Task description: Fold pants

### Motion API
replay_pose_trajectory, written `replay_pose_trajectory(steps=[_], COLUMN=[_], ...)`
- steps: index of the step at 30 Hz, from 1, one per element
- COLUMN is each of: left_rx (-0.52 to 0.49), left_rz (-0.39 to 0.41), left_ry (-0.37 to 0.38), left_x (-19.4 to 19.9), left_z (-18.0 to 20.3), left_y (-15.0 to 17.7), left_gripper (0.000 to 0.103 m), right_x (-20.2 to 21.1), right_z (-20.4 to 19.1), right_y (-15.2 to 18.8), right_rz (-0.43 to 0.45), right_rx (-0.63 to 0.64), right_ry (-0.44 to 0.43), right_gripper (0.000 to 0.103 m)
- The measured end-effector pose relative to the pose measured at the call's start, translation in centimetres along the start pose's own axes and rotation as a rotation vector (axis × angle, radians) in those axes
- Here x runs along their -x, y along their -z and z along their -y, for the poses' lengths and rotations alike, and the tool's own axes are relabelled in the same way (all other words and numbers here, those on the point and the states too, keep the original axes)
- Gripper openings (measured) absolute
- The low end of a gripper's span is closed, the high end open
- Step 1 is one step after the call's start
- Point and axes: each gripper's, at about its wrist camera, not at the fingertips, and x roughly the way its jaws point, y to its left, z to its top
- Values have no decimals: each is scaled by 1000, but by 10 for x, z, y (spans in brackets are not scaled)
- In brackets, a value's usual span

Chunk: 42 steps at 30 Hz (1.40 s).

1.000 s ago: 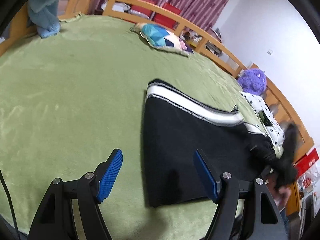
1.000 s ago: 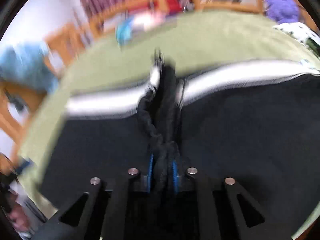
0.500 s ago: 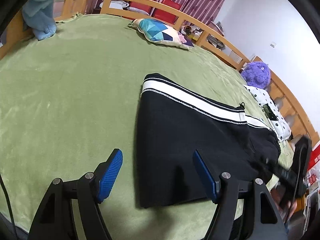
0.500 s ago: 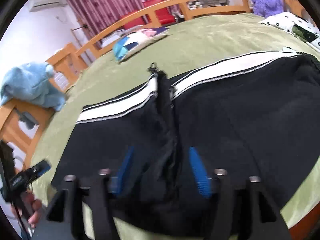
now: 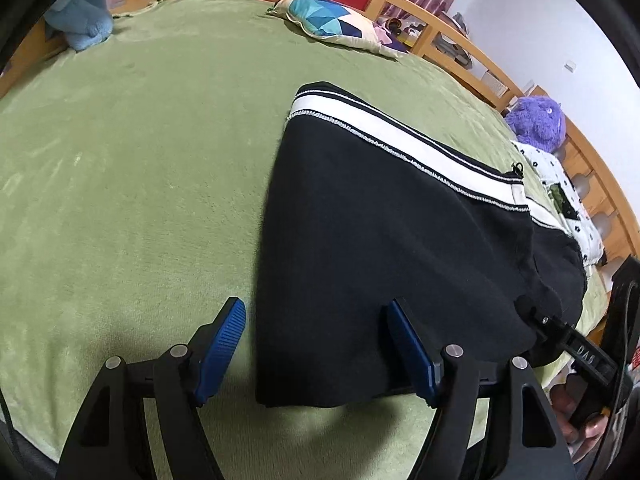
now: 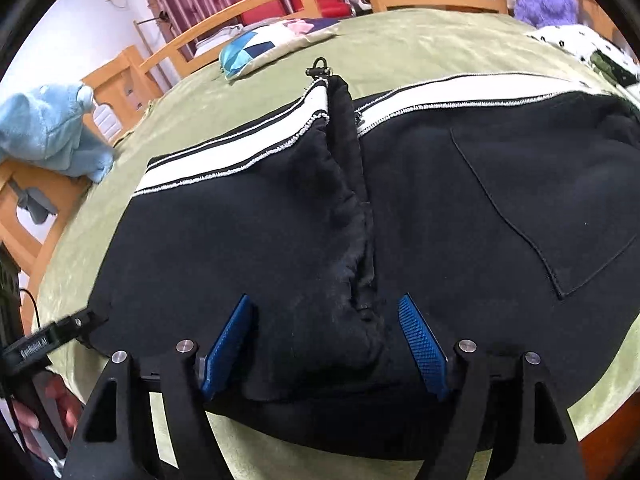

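**Black pants flat on the green bed, both tongs apart**

At far left a blue plush [image 5: 86, 24] sits against the wooden bed rail [image 5: 448, 28]. The green bed [image 5: 132, 168] spreads across the middle, and a patterned pillow [image 5: 336, 24] lies near its far edge. The left tongs [image 5: 316, 344] hover with fingers spread wide, gripping nothing, straddling the near left corner of the pants [image 5: 384, 248]. The pants lie flat on the bed, white stripe along the far edge. Further right, the right tongs [image 6: 326, 346] also stand apart, on either side of a bunched ridge of black cloth at the pants' middle. A purple plush [image 5: 538, 118] sits at far right.
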Motion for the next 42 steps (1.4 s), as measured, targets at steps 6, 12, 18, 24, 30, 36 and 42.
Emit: replay_pose_trajectory(steps=[6, 12, 18, 24, 30, 36, 42], left_rx=[-16, 2, 7, 15, -4, -17, 48], left_rz=[-30, -41, -43, -17, 44, 39, -8], left_ry=[-24, -50, -77, -80, -3, 30, 63], left_x=[6, 6, 4, 4, 13, 4, -19], left_z=[14, 18, 24, 22, 16, 17, 0], left_y=[-8, -11, -15, -16, -29, -44, -50], left_gripper=[70, 70, 70, 70, 71, 71, 71], right_x=[-1, 1, 3, 14, 83, 120, 82], right_z=[7, 19, 24, 35, 92, 202, 287], right_y=[-2, 0, 1, 4, -5, -9, -22], right_rz=[4, 18, 34, 43, 216, 300, 258], right_rx=[-45, -101, -114, -118, -128, -323, -561], right_ry=[-58, -150, -194, -204, -24, 221, 159], right_gripper=[77, 77, 77, 63, 67, 84, 84])
